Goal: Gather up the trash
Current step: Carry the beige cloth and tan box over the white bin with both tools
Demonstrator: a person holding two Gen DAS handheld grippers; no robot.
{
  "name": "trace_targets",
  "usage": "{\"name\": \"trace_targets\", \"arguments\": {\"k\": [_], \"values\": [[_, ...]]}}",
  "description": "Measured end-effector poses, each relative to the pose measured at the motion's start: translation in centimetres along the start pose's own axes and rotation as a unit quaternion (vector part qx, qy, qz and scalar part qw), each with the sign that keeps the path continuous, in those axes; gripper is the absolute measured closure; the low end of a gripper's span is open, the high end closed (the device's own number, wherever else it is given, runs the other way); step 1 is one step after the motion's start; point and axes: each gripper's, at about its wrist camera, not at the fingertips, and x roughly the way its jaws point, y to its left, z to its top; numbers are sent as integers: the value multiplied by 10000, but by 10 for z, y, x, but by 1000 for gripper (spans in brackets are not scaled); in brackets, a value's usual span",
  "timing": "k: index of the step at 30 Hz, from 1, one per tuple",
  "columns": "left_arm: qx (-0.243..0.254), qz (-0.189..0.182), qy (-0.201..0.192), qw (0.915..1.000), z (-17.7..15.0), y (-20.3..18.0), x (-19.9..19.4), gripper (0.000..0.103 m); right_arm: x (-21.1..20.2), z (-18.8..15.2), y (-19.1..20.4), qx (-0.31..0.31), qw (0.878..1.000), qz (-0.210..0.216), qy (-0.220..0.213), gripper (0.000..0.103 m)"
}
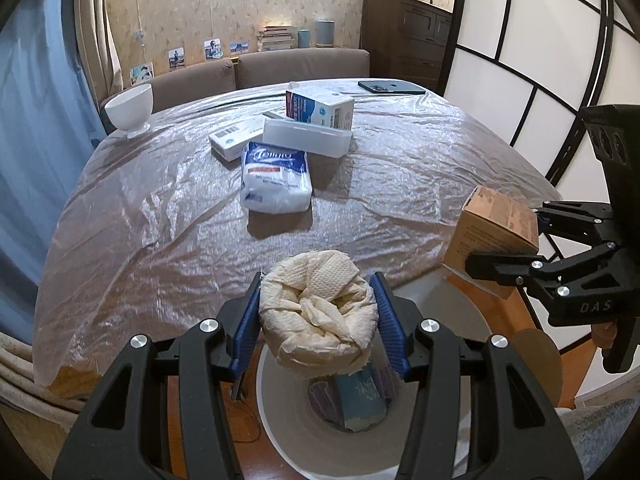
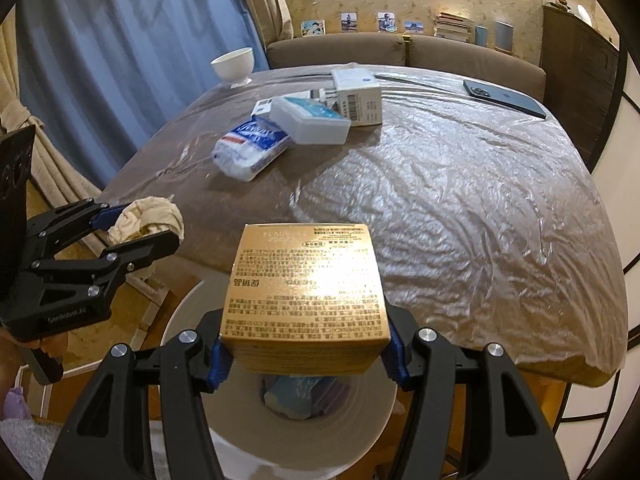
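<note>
Clearly the left tool (image 1: 318, 312) clenches a soft, light tissue wad (image 1: 318, 316) by its sides; the right tool (image 2: 306, 354) grips a stiff, light gold carton (image 2: 306, 292) across its near end; both hang above the bin (image 2: 240, 432).

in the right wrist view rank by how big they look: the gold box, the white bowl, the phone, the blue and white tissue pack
1. gold box, though it is held closest to the lens, so nearness inflates it
2. tissue pack
3. phone and white bowl look about alike; both sit far back, so I won't rank them
</note>
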Motion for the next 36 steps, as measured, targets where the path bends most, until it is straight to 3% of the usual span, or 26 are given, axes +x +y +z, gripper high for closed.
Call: {"name": "trace_targets", "arguments": {"k": [17, 36], "values": [[69, -237, 152, 9996, -19, -7, -10, 50, -10, -19, 17, -184, 9995, 193, 161, 45], [187, -323, 599, 9975, -43, -16, 14, 50, 8, -44, 22, -304, 9972, 314, 603, 45]]}}
